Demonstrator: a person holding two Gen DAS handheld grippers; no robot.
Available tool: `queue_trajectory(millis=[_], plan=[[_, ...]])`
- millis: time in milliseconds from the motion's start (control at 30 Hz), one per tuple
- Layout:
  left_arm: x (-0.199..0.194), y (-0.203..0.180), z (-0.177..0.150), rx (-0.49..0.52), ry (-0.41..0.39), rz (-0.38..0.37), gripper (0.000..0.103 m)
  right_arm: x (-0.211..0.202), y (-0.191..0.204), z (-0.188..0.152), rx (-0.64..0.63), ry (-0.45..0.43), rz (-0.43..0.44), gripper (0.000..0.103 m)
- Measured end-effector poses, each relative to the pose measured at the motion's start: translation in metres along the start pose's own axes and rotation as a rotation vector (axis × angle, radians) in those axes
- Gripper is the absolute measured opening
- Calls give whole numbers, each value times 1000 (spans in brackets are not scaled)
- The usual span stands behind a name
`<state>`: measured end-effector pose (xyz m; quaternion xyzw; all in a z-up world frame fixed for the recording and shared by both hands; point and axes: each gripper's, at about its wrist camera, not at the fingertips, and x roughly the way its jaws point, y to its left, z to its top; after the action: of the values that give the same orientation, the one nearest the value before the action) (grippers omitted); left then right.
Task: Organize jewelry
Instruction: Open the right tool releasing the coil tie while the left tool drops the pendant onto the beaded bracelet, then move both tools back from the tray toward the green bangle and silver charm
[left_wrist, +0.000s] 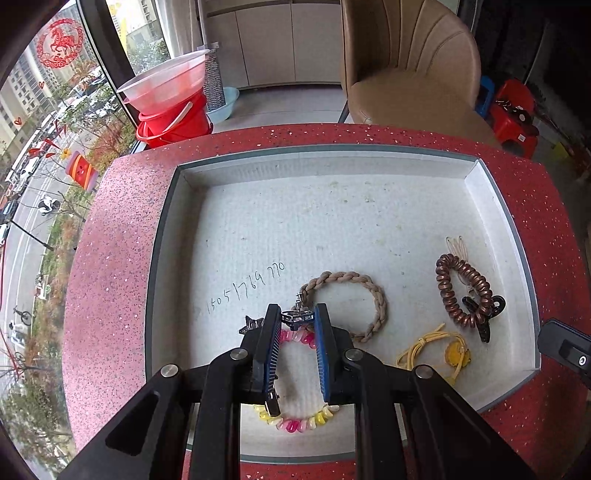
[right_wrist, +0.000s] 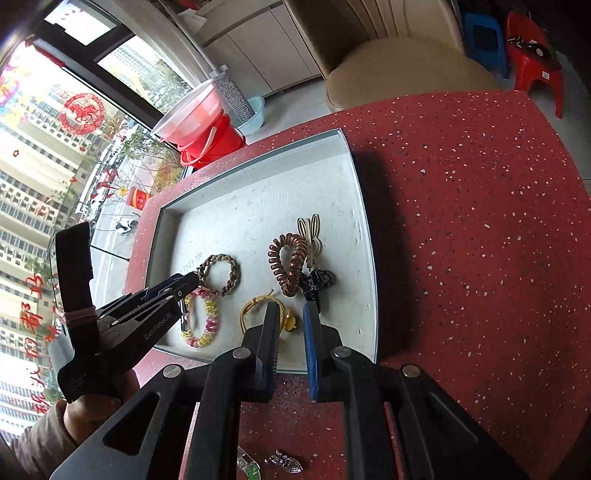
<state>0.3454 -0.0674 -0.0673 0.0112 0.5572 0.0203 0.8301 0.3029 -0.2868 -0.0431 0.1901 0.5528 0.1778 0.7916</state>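
A shallow grey tray (left_wrist: 162, 236) lies on the red speckled table (left_wrist: 110, 229). In it lie a braided beige bracelet (left_wrist: 369, 291), a pink-and-yellow coil bracelet (left_wrist: 295, 424), a brown coil hair tie (left_wrist: 461, 288) with a black claw clip (left_wrist: 487, 314), and a yellow cord with a charm (left_wrist: 439, 350). My left gripper (left_wrist: 297, 317) is low over the coil bracelet, its fingertips closed on a small metal charm (left_wrist: 295, 318). My right gripper (right_wrist: 291, 310) is open and empty at the tray's near edge (right_wrist: 288, 363), just before the yellow cord (right_wrist: 258, 306).
A beige chair (left_wrist: 406, 74) stands behind the table. Red buckets (left_wrist: 173, 114) stand by the window at left. Small metal trinkets (right_wrist: 284, 461) lie on the table under my right gripper. Red table surface stretches right of the tray (right_wrist: 480, 221).
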Motion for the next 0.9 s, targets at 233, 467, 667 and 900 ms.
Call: queue_trajectory(millis=[233,467,667,900], plan=[[-3,7,-1,-19,-7,4,37,-9,-5,-24,15,23,11,14],[-18,10,-2,-34,-70,7,103,-12,-11,-46,33,51,8,14],[-30,13,-4,-34,-111,21,103,-15,-14,-62,44,68,-7,21],[-44,18,-26,-25,-88,-3,103,-23,-17,-80,42,75,-29,57]])
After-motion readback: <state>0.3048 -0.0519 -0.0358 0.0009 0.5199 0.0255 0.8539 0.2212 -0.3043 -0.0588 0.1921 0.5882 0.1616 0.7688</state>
